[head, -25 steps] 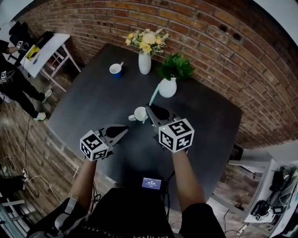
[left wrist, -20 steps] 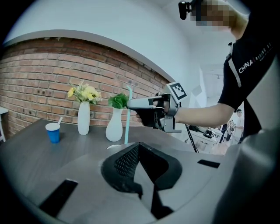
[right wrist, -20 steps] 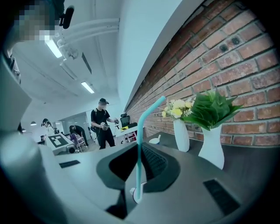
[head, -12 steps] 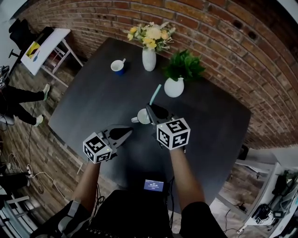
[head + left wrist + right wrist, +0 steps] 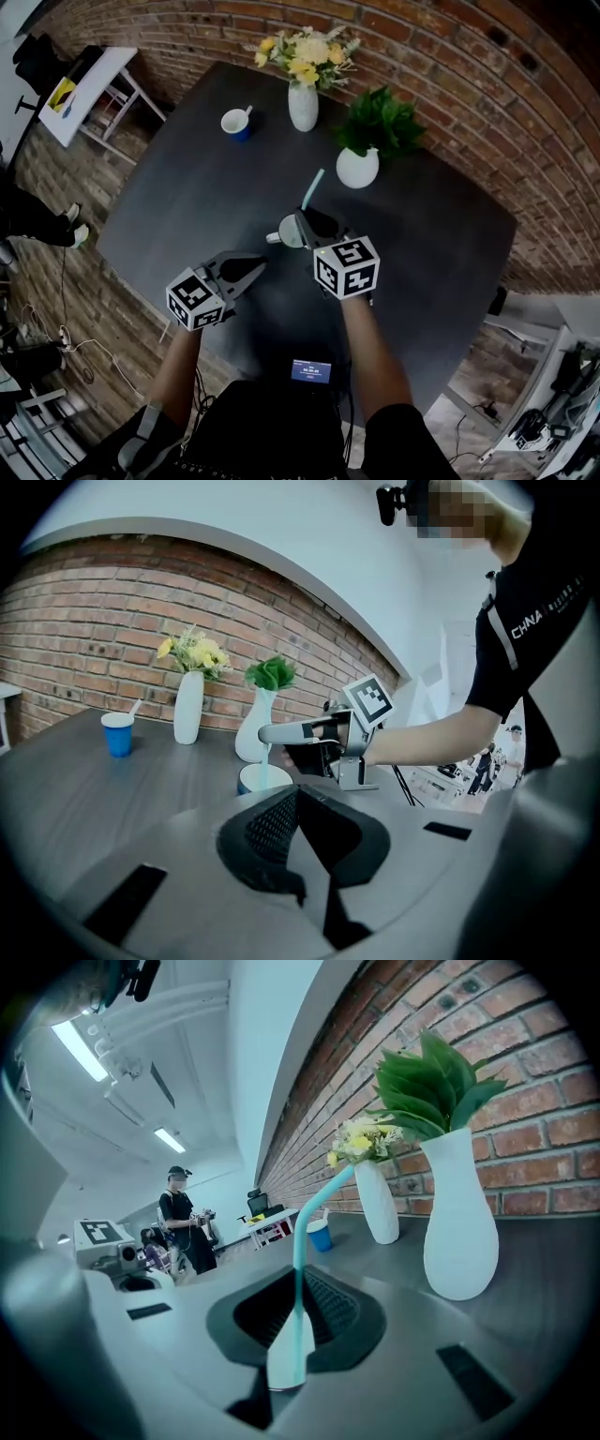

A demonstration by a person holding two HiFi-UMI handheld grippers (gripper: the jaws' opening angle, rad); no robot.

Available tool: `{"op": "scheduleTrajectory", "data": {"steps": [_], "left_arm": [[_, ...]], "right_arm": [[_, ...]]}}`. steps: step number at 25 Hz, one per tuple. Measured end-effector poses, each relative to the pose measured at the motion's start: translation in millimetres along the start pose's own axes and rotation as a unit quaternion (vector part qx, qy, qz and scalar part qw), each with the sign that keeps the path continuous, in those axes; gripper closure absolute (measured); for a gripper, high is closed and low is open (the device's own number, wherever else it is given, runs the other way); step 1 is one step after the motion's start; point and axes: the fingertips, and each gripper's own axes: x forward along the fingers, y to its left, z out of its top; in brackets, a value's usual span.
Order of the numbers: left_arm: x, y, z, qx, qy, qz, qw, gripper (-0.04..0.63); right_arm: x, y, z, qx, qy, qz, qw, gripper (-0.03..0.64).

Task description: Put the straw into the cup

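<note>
My right hand-held gripper point(image 5: 303, 225) pinches the teal straw point(image 5: 313, 186) above the white cup point(image 5: 288, 232) on the counter point(image 5: 187, 202); my left hand-held gripper point(image 5: 251, 270), jaws together, holds nothing.

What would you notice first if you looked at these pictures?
The bright teal straw stands out, pinched in the right gripper just over the white cup in the middle of the dark table. Next come the yellow flowers in a white vase at the table's far edge, by the brick wall.
</note>
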Motion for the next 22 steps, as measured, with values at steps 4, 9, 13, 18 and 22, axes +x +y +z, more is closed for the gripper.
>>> {"op": "scheduleTrajectory", "data": {"steps": [4, 9, 13, 18, 22], "left_arm": [[1, 4, -5, -0.004, 0.004, 0.001, 1.0, 0.592], [4, 4, -9, -0.008, 0.007, -0.003, 0.9999, 0.592], [6, 3, -11, -0.01, 0.008, -0.004, 0.9999, 0.592], [4, 2, -11, -0.011, 0.007, -0.003, 0.9999, 0.592], [2, 0, -11, -0.01, 0.008, -0.002, 0.9999, 0.592]], "right_arm": [[2, -4, -7, -0.019, 0.01, -0.011, 1.0, 0.584], [4, -9, -10, -0.038, 0.014, -0.021, 0.999, 0.584], [2, -15, -12, -0.04, 0.017, -0.034, 0.998, 0.584], [1, -19, -19, -0.012, 0.031, -0.037, 0.999, 0.583], [-1, -21, -22, 0.003, 0.04, -0.041, 0.998, 0.58]]}}
